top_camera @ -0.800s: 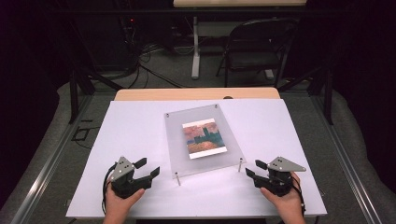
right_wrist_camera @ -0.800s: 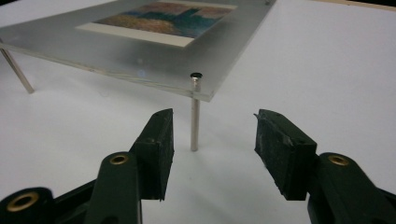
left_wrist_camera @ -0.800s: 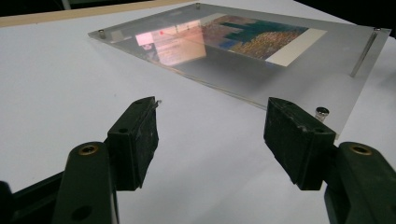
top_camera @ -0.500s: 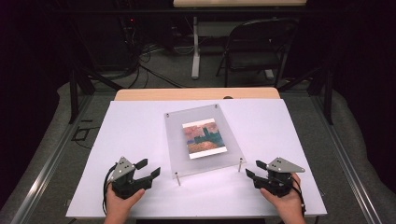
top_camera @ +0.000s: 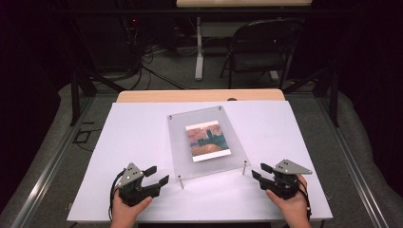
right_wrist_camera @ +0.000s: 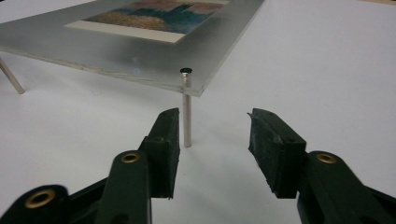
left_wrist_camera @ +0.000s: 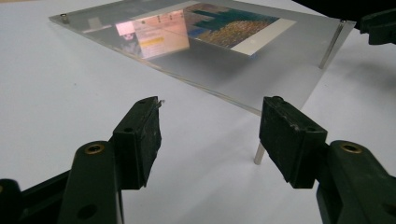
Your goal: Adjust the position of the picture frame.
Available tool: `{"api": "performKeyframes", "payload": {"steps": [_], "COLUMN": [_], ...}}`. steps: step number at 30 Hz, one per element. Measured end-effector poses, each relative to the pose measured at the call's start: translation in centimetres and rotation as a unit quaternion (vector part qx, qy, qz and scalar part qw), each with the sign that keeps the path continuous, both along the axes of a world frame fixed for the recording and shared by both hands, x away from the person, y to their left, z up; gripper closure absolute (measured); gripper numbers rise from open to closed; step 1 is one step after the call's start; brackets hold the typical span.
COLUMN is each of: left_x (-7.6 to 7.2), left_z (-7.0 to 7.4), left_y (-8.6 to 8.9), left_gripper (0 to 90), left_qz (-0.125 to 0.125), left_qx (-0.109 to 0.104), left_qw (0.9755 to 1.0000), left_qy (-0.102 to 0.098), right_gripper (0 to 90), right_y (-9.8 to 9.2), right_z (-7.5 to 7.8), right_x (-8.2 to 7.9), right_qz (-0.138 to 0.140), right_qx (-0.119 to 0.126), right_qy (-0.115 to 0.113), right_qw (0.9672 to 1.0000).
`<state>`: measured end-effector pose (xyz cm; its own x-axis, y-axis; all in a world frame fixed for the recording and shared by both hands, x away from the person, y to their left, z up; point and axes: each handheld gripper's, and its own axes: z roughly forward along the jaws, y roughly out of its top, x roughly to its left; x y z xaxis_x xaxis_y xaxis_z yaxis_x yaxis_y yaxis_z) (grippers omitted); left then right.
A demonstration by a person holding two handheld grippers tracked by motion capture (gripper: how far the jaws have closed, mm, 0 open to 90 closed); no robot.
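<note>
In the middle of the white surface (top_camera: 142, 128) the clear frame (top_camera: 209, 166) stands on its metal legs, so each tool, left (top_camera: 157, 176) and right (top_camera: 259, 171), waits open and empty near a front corner.

high view: above, looking forward-down | claw views: low, close, level | shared: acrylic frame (top_camera: 205, 145)

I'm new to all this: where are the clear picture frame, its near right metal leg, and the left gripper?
clear picture frame (top_camera: 183, 142), high view, bare acrylic.
near right metal leg (right_wrist_camera: 187, 121), right gripper view, mid-shaft.
left gripper (top_camera: 156, 175), high view, between fingertips.
</note>
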<state>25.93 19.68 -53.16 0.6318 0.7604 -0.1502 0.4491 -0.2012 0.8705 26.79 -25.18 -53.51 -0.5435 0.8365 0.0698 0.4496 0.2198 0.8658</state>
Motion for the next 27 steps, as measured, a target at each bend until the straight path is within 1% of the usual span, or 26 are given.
{"api": "performKeyframes", "payload": {"steps": [2,4,8,9,10,11,12,13,14,16,17,18,20,22,23,24,27], "left_x": [-0.1,-0.3,-0.6,-0.7,-0.8,-0.9,-0.9,-1.0,-1.0,-1.1,-1.0,-1.0,-1.0,-0.9,-0.9,-0.8,-0.8], "left_z": [0.0,0.0,0.0,0.0,-0.1,-0.2,-0.2,-0.3,-0.4,-0.4,-0.5,-0.6,-0.6,-0.8,-0.8,-0.9,-1.1], "left_y": [-0.1,-0.2,-0.5,-0.6,-0.8,-0.9,-0.9,-1.2,-1.4,-1.5,-1.6,-1.7,-1.8,-2.0,-2.0,-2.3,-2.7], "left_gripper": [39.7,39.8,41.4,41.4,41.5,41.5,41.5,41.5,42.4,44.2,44.2,46.4,47.3,49.4,49.4,49.5,49.5], "left_qz": [0.0,0.0,-0.013,-0.017,-0.024,-0.027,-0.027,-0.03,-0.033,-0.036,-0.041,-0.046,-0.048,-0.06,-0.06,-0.064,-0.066], "left_qx": [0.001,0.001,-0.003,-0.001,-0.001,0.002,0.002,0.002,0.012,0.012,0.01,0.012,0.012,0.01,0.01,0.02,0.023], "left_qw": [1.0,1.0,0.9998,0.9998,0.9995,0.9993,0.9993,0.9991,0.9988,0.9986,0.9983,0.9979,0.9978,0.9968,0.9968,0.9964,0.9961], "left_qy": [-0.001,0.003,0.011,0.014,0.021,0.025,0.025,0.03,0.033,0.036,0.041,0.044,0.045,0.052,0.052,0.053,0.054], "right_gripper": [54.5,55.2,55.4,55.4,55.5,55.8,55.8,56.1,56.5,56.5,56.5,56.2,56.1,54.7,54.7,53.9,53.8], "right_y": [0.0,0.1,0.1,0.1,0.1,0.1,0.1,0.1,0.2,0.2,0.2,0.3,0.3,0.3,0.3,0.4,0.4], "right_z": [0.0,0.0,-0.1,-0.2,-0.2,-0.2,-0.2,-0.2,-0.2,-0.2,-0.3,-0.3,-0.3,-0.3,-0.3,-0.4,-0.4], "right_x": [0.0,0.0,0.1,0.1,0.1,0.1,0.1,0.1,0.1,0.1,0.2,0.2,0.2,0.2,0.2,0.3,0.3], "right_qz": [0.001,0.003,0.006,0.006,0.008,0.009,0.009,0.01,0.013,0.014,0.015,0.015,0.015,0.014,0.014,0.015,0.016], "right_qx": [0.001,0.002,0.003,0.004,0.005,0.006,0.006,0.006,0.006,0.005,0.005,0.004,0.004,0.004,0.004,0.005,0.004], "right_qy": [0.0,0.001,0.003,0.007,0.011,0.011,0.011,0.013,0.015,0.016,0.016,0.017,0.017,0.016,0.016,0.016,0.017], "right_qw": [1.0,1.0,1.0,1.0,0.9999,0.9999,0.9999,0.9998,0.9998,0.9998,0.9997,0.9997,0.9997,0.9998,0.9998,0.9998,0.9997]}}
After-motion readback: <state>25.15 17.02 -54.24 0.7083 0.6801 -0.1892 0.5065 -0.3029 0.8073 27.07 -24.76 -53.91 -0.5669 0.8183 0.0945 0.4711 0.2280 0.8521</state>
